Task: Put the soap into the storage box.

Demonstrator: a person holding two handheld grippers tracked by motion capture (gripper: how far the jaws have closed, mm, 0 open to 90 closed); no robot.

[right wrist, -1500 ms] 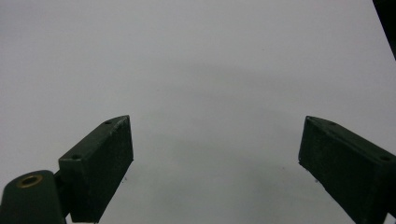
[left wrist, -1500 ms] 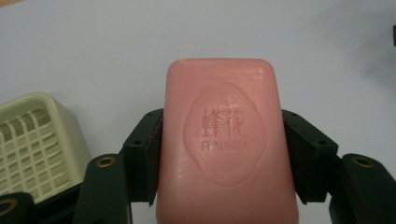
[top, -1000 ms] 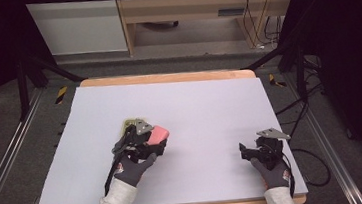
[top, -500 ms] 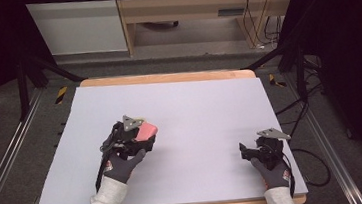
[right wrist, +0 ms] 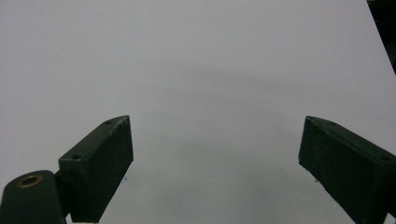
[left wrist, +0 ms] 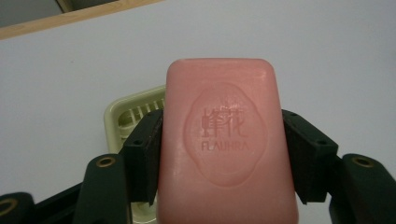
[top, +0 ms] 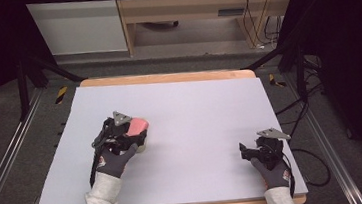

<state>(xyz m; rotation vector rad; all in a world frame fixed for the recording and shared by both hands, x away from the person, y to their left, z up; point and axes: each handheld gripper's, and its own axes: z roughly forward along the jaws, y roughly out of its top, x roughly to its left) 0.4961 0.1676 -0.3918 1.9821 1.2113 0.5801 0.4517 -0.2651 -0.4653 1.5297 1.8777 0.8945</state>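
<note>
Soap bar (left wrist: 227, 144), pink with stamped lettering, sat clamped between both jaws of the left gripper (left wrist: 224, 158), held above a pale green slatted soap dish (left wrist: 133, 114) on the white table (left wrist: 327, 56). High view put the left gripper (top: 121, 133) at the table's left-middle with the soap bar (top: 137, 126) sticking forward. Right gripper (right wrist: 215, 154) had jaws spread wide over bare table, holding nothing, near the front right edge (top: 261, 150).

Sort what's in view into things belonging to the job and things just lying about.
In the job: soap, clamped in the left gripper; soap dish beneath it.
Lying about: cables on the floor; right gripper, open and idle.
</note>
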